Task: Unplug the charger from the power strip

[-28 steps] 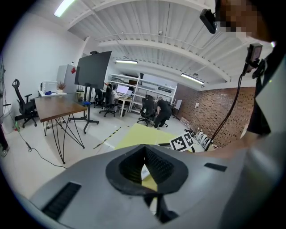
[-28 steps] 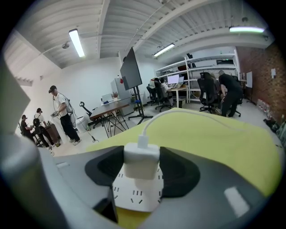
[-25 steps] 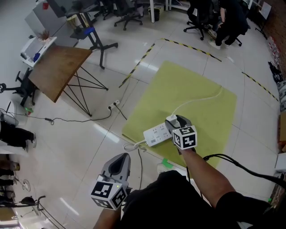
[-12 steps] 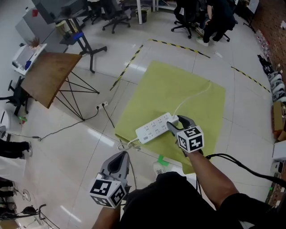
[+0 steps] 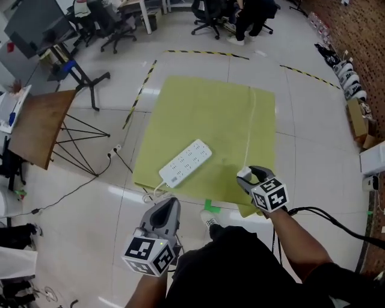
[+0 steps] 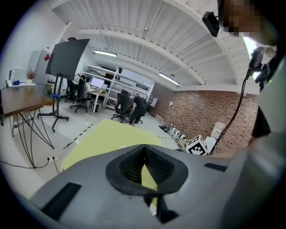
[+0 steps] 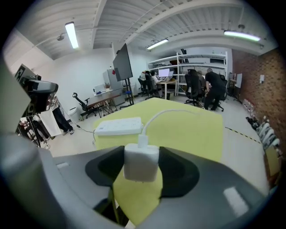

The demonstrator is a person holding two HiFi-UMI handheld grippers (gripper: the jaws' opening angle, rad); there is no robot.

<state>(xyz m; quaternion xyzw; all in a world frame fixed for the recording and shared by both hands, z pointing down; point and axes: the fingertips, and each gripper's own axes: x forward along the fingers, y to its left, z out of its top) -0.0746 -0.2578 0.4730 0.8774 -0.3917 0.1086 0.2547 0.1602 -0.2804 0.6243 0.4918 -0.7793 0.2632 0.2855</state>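
Note:
A white power strip lies at an angle on the yellow mat, with no plug in its sockets. My right gripper hovers over the mat's near right corner, shut on the white charger. The charger's white cable runs out over the mat, and the power strip lies well beyond it to the left. My left gripper hangs over the bare floor in front of the mat, its fingertips meeting with nothing between them.
A wooden table on black legs stands at the left. A floor socket with a dark cord lies beside the mat. Striped tape marks the floor. Office chairs and people are at the far end, shoes at the right.
The right gripper has drawn the charger off the strip's end and moved it toward the mat's near right corner. The strip stays behind. The left gripper has shifted a little.

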